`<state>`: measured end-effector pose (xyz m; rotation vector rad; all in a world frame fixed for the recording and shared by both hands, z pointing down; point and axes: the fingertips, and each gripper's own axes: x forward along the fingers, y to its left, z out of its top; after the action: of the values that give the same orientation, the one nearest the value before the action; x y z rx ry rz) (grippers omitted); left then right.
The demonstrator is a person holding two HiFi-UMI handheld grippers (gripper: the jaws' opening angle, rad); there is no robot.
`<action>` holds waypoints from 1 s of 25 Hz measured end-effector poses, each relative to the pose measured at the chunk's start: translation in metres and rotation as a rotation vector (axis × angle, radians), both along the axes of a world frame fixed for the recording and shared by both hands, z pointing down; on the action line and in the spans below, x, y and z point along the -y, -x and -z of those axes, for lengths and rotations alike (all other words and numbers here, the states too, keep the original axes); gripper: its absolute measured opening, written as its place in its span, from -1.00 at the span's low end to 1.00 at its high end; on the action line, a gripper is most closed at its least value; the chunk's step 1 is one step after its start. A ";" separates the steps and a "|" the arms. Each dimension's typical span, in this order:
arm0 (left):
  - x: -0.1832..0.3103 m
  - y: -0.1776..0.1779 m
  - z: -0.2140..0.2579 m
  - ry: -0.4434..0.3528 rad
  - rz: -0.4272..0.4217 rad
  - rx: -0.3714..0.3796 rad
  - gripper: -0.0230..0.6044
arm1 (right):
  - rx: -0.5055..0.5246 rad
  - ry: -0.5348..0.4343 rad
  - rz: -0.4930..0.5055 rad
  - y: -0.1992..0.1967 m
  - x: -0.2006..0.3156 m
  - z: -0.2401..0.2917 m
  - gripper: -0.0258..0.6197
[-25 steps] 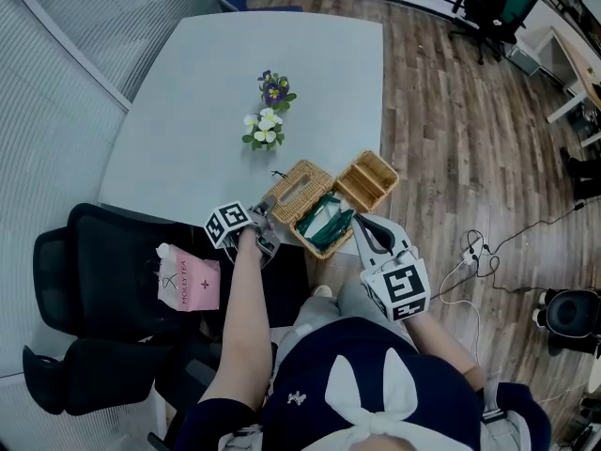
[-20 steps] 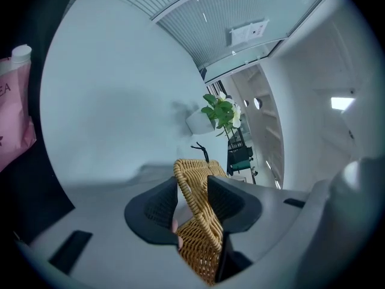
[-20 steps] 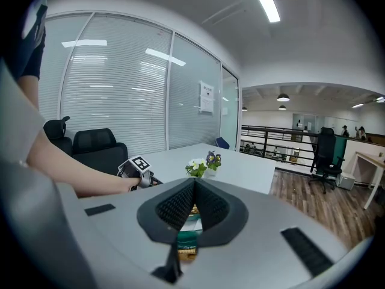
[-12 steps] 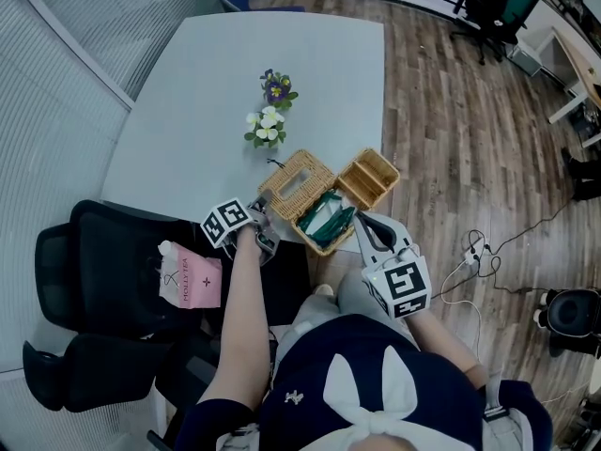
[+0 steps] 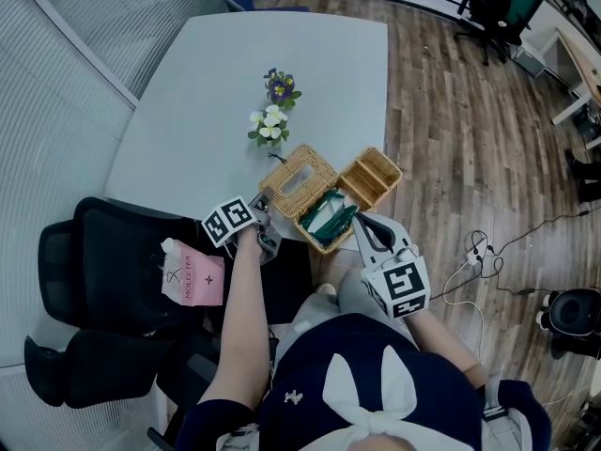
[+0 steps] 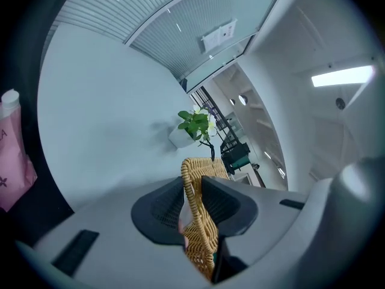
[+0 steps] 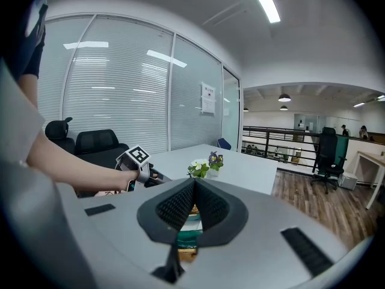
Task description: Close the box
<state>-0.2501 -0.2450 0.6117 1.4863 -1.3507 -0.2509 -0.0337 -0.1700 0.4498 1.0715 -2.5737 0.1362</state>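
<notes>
Left jaws: the left gripper point(image 6: 194, 182) is clamped on the rim of the wicker lid point(image 6: 200, 239). The jaws have just been closing, and the rim stands on edge between the pads.
Right jaws: the right gripper point(image 7: 194, 190) has its jaws together with nothing between them, tips aimed at the box mouth.
Box: the box point(image 5: 310, 236) sits open at the 6 o'clock edge of the worktop point(image 5: 197, 92). The held lid is swung out at its 10 o'clock.
Contents: green packets point(image 5: 329, 222) lie in the mouth, and some seem to rise to the rim.
Second half: a wicker piece point(image 5: 372, 178) lies hollow side up at the box's 1 o'clock. I cannot tell whether it is a lid or a tray.
Risk, grip: the hold is on a thin woven rim, so the lid could twist or slip out as it swings over.
Risk, packets: if they stand proud, the lid will likely rest on them and not seat.
Risk, edge: the box is right at the worktop's edge, so a pull toward 6 o'clock could drag it off.
In the way: the right gripper's tips sit at the mouth, in the lid's likely path.
Around: flowers point(image 5: 272, 111) stand at 12 o'clock, well apart. A pink pouch point(image 5: 192, 280) lies on a chair point(image 5: 94, 252) at 8 o'clock. Neither blocks anything.
</notes>
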 end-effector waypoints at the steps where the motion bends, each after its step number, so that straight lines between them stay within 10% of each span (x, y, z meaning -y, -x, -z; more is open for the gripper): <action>1: 0.000 0.000 0.002 -0.007 -0.006 0.013 -0.60 | 0.002 -0.001 0.000 0.000 0.000 0.000 -0.91; 25: -0.007 -0.008 0.034 -0.068 -0.080 0.190 -0.63 | 0.013 0.007 -0.006 -0.005 -0.010 -0.005 -0.91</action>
<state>-0.2421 -0.2376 0.5772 1.6511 -1.4401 -0.1073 -0.0290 -0.1598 0.4544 1.0789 -2.5797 0.1540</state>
